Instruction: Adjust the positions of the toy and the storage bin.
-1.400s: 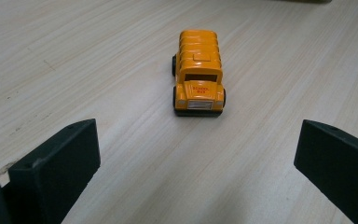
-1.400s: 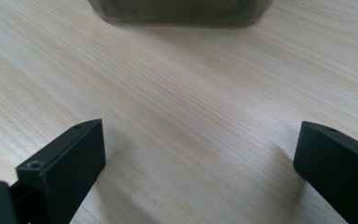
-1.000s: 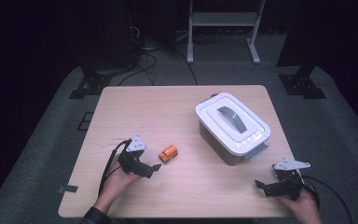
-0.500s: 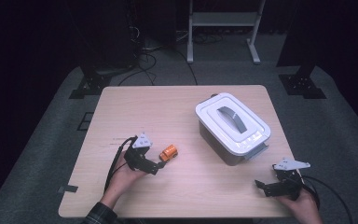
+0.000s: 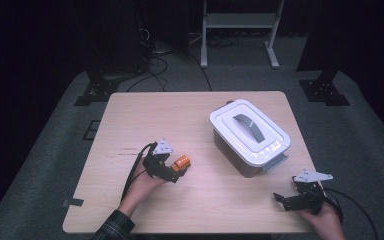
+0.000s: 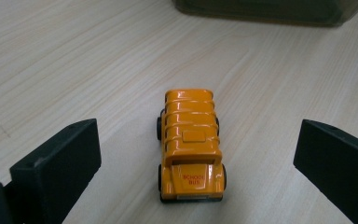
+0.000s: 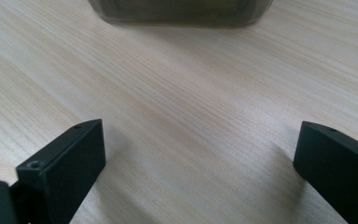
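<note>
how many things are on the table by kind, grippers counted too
toy school bus: 1
lidded storage box: 1
grippers: 2, the left gripper and the right gripper
total: 4

**Three cameras, one table**

The high view looks forward and down from above the person's side, taking in the whole wooden table (image 5: 130,120), with dark floor and stands beyond. The left gripper view rides low and close to the tabletop, facing along its own jaws at an orange toy bus (image 6: 190,144) between them, the bin (image 6: 265,9) at the top edge. The right gripper view sits equally low, facing bare wood with the same bin (image 7: 177,9) ahead. Both share that bin with the high view (image 5: 250,137), which also shows the bus (image 5: 182,162).
</note>
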Tool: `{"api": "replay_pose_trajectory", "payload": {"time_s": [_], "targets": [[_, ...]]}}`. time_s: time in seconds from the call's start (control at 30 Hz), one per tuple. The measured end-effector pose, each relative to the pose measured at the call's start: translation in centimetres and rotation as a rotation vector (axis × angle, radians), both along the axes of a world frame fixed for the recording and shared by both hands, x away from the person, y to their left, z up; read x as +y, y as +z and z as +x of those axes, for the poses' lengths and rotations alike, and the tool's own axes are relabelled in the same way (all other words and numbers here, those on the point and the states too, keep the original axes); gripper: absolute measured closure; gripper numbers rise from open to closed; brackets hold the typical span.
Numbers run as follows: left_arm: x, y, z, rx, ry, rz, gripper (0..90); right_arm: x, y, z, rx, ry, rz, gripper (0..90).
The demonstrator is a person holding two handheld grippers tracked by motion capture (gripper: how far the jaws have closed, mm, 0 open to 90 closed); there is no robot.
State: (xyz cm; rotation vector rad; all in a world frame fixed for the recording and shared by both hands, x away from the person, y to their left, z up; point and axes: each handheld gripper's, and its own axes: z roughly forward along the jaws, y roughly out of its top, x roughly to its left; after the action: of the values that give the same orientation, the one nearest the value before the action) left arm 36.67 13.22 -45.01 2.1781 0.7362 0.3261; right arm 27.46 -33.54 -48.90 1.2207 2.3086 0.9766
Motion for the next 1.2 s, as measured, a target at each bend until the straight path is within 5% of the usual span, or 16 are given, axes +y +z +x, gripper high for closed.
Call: {"api": "replay_pose_trajectory", "payload": {"time_s": [0.5, 0.83, 1.2], "targets": [[-1.2, -0.8, 1.2, 0.029, 0.006, 0.011, 5.4, 0.0, 0.0, 0.0, 0.0, 0.0, 0.0, 1.1], [-1.3, -1.3, 1.1, 0.032, 0.005, 0.047, 22.8, 0.0, 0.0, 0.0, 0.0, 0.0, 0.0, 1.1], [-1.0, -1.1, 1.0, 0.045, 0.022, 0.024, 43.5, 0.0, 0.0, 0.0, 0.0, 0.0, 0.0, 1.1]]}}
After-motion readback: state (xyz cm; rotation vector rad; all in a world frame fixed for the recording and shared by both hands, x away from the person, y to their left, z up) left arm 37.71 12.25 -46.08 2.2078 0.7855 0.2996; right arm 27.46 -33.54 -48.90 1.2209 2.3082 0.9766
